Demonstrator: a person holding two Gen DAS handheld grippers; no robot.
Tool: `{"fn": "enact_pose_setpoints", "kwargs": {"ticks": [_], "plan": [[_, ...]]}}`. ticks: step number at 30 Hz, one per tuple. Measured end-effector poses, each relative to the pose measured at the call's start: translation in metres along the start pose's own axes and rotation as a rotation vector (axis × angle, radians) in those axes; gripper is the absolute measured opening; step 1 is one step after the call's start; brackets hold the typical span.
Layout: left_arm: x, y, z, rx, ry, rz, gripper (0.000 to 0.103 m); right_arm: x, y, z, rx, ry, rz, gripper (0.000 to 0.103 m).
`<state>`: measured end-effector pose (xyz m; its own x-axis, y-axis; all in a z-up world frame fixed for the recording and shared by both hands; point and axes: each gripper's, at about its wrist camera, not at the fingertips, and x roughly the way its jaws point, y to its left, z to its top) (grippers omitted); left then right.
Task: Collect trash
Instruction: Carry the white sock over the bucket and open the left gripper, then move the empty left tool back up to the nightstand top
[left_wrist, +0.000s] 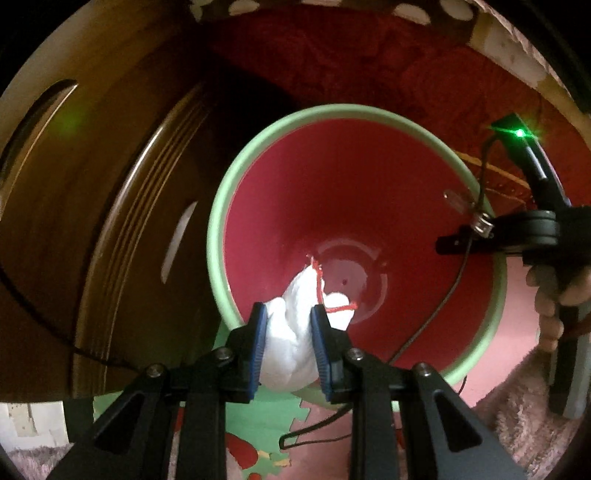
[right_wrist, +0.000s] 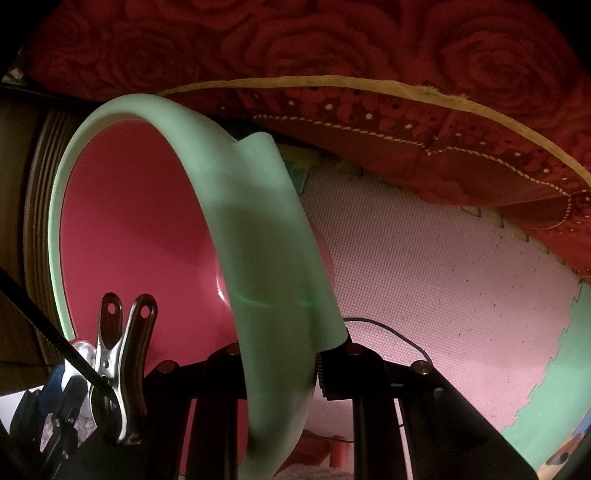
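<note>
wad (left_wrist: 291, 332) – soft, light, squashed between left gripper (left_wrist: 290, 350) pads over bin (left_wrist: 221, 206) | rim – thin, bendy, pinched by right gripper (right_wrist: 280, 365)

A pink foam mat (right_wrist: 443, 258) with green jigsaw-edged tiles (right_wrist: 546, 387) covers the floor. A red rose-patterned blanket (right_wrist: 369, 48) hangs over it (yellow trim along its edge). Dark brown wooden furniture (left_wrist: 92, 221) stands left, dimly lit.

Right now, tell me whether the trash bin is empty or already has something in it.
Empty. The left wrist view looks down into the bin: its red floor is bare. The white wad is in the left gripper above the rim.
</note>
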<state>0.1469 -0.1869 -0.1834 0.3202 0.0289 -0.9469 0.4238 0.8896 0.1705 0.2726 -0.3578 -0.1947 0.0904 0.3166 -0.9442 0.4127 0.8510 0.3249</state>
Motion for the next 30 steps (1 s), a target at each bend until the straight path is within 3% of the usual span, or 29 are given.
{"fn": "enact_pose_setpoints", "kwargs": {"ticks": [6, 8, 14, 30], "plan": [[0.008, 0.0, -0.001, 0.01, -0.001, -0.008, 0.028, 0.001, 0.0, 0.0, 0.003, 0.001, 0.0, 0.02], [0.008, 0.0, -0.001, 0.012, -0.001, -0.012, 0.036, 0.001, -0.001, 0.0, 0.005, 0.001, 0.002, 0.02], [0.007, 0.001, -0.001, 0.006, -0.002, -0.021, 0.045, 0.001, -0.001, 0.0, 0.005, 0.001, 0.001, 0.02], [-0.011, 0.007, 0.002, -0.028, -0.029, -0.031, 0.046, 0.005, -0.004, -0.001, 0.01, 0.007, 0.0, 0.02]]}}
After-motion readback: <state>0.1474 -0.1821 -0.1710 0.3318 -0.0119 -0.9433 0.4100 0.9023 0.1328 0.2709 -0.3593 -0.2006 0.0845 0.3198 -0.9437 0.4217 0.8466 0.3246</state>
